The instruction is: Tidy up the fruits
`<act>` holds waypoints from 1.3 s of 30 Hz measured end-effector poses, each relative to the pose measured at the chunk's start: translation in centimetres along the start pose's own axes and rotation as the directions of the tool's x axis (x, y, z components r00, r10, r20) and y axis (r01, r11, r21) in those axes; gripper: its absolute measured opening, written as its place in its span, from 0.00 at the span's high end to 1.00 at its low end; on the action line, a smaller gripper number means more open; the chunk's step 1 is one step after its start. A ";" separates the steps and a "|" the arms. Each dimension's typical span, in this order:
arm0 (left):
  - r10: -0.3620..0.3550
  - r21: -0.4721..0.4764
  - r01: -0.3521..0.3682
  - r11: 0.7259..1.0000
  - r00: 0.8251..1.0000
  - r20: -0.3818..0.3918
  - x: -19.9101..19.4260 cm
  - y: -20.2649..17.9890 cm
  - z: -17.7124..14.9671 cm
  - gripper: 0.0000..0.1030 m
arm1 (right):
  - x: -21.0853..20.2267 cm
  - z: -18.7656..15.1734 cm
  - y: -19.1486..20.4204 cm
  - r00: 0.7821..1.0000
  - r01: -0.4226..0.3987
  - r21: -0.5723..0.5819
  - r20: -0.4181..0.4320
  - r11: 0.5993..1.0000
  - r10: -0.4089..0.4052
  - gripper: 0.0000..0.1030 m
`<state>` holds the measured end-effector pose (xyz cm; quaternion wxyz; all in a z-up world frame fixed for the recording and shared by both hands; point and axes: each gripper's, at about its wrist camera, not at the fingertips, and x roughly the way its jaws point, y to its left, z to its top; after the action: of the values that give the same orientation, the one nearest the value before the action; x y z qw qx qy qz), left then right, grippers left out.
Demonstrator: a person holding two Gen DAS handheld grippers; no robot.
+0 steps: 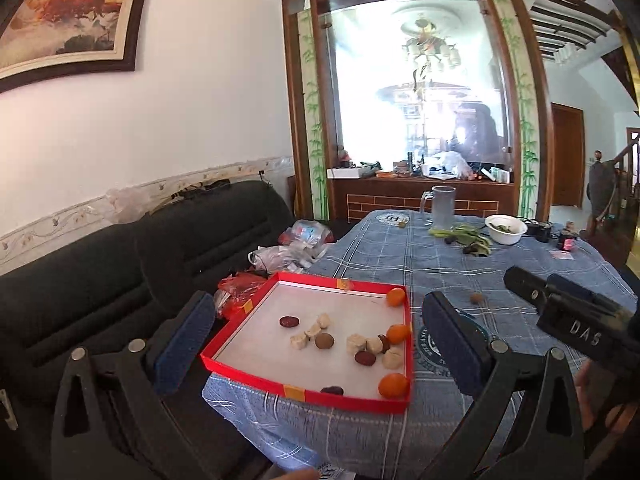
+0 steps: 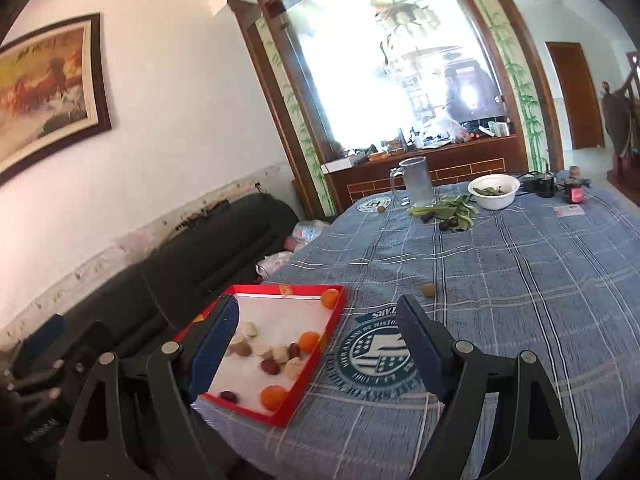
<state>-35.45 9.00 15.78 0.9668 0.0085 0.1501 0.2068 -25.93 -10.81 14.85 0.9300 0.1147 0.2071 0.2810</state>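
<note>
A red tray (image 1: 240,320) (image 2: 332,328) sits at the table's near left edge. It holds three small oranges (image 1: 394,385) (image 2: 273,397), several dark red dates (image 1: 365,358) (image 2: 270,367) and several pale chunks (image 1: 355,342) (image 2: 294,366). A small brown fruit (image 1: 477,298) (image 2: 429,290) lies loose on the blue cloth right of the tray. My left gripper (image 1: 320,344) is open and empty, hovering over the tray's near side. My right gripper (image 2: 316,352) is open and empty, over the tray's right edge; it also shows in the left wrist view (image 1: 560,308).
At the table's far side stand a glass mug (image 1: 442,208) (image 2: 416,182), a white bowl (image 1: 506,230) (image 2: 495,192), green leaves with dark fruits (image 1: 468,240) (image 2: 448,216) and a small jar (image 2: 575,192). A black sofa (image 1: 120,280) with plastic bags (image 1: 288,252) flanks the table's left.
</note>
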 end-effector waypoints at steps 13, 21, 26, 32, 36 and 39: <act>-0.015 -0.065 0.010 0.998 0.997 -0.077 0.6 0.4 -1.8 0.00 | -0.5 -2.7 0.9 0.999 0.036 -0.075 -0.002 0.997 -0.036 0.19; -0.007 -0.056 0.002 0.998 0.996 -0.093 1.0 0.8 -2.8 0.00 | -0.5 -3.5 1.5 0.999 0.023 -0.081 -0.028 0.996 -0.026 0.19; 0.009 -0.072 -0.017 0.997 0.994 -0.112 1.5 1.5 -3.5 0.00 | -1.4 -3.8 3.2 1.000 0.008 -0.163 0.003 0.987 -0.008 0.19; 0.052 -0.101 -0.063 0.993 0.992 -0.113 1.8 2.7 -4.0 0.00 | -1.1 -4.2 3.8 1.000 0.002 -0.181 -0.003 0.983 -0.002 0.19; 0.103 -0.105 -0.112 0.988 0.990 -0.091 1.6 3.2 -4.3 0.00 | -0.9 -4.6 4.4 1.000 -0.007 -0.205 -0.015 0.979 0.004 0.19; 0.139 -0.103 -0.145 0.984 0.988 -0.063 1.4 3.5 -4.4 0.00 | -1.0 -4.8 5.0 1.000 -0.015 -0.232 -0.014 0.973 0.012 0.19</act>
<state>-36.95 12.51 11.42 0.9440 -0.0384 0.1647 0.2832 -31.27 -6.80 12.53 0.9338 0.0049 0.1778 0.3103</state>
